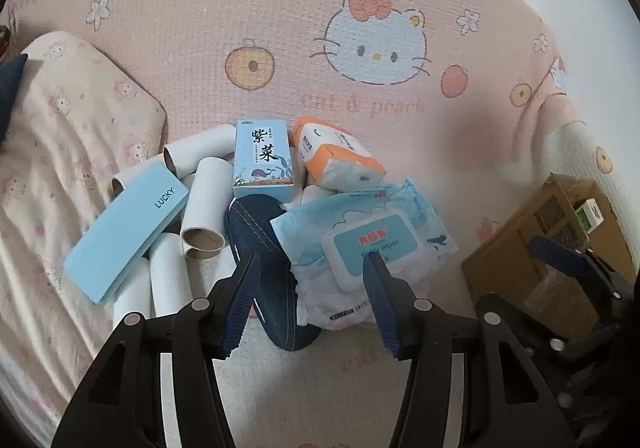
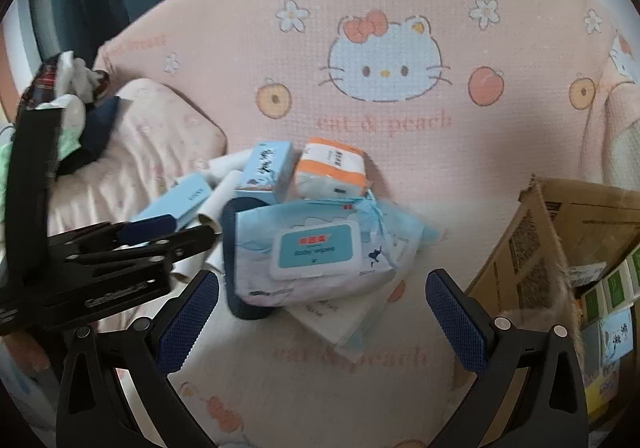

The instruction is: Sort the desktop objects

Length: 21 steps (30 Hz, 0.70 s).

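My left claw (image 1: 312,284) hangs jaws apart, nothing between them, over the pile on the pink cat-print sheet (image 1: 240,28). Right claw (image 2: 322,300) spread wide, empty. Baby wipes pack (image 1: 368,244) lies on the dark denim case (image 1: 264,244). Behind: seaweed box (image 1: 264,158), orange tissue pack (image 1: 340,154). Left: cardboard tubes (image 1: 204,216) under the blue LUCKY box (image 1: 128,236). Cardboard carton (image 2: 560,240) stands right.
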Tool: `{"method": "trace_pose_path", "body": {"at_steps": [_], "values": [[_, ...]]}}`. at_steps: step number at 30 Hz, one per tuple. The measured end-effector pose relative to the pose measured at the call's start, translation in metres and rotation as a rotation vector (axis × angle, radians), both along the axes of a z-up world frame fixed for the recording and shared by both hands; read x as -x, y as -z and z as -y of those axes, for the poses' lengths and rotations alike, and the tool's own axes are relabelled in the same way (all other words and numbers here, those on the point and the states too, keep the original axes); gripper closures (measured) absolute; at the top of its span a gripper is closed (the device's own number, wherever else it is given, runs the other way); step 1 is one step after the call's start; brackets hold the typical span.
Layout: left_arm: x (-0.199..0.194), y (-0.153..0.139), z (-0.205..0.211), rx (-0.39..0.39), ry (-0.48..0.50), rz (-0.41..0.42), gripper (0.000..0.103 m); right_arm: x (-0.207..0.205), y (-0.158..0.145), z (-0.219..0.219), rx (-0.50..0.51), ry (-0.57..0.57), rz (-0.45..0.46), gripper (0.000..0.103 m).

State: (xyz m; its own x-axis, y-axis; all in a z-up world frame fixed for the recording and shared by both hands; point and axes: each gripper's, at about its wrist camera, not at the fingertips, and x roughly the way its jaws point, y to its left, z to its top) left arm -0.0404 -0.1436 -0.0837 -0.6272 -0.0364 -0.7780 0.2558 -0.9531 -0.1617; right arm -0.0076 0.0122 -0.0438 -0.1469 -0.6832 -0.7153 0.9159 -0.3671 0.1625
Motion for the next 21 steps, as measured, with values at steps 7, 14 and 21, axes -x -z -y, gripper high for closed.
{"method": "trace_pose_path", "body": {"at_steps": [7,14,21], "values": [[0.005,0.016,0.017,0.043,-0.064,0.036,0.045,0.005,0.021,0.028,0.054,0.0,0.032,0.0],[0.002,0.02,0.058,0.03,-0.143,0.024,0.045,-0.01,0.029,0.068,0.166,-0.091,0.022,0.0],[0.016,0.021,0.082,-0.042,-0.092,-0.021,0.045,-0.013,0.035,0.093,0.152,-0.115,-0.019,0.0]]}}
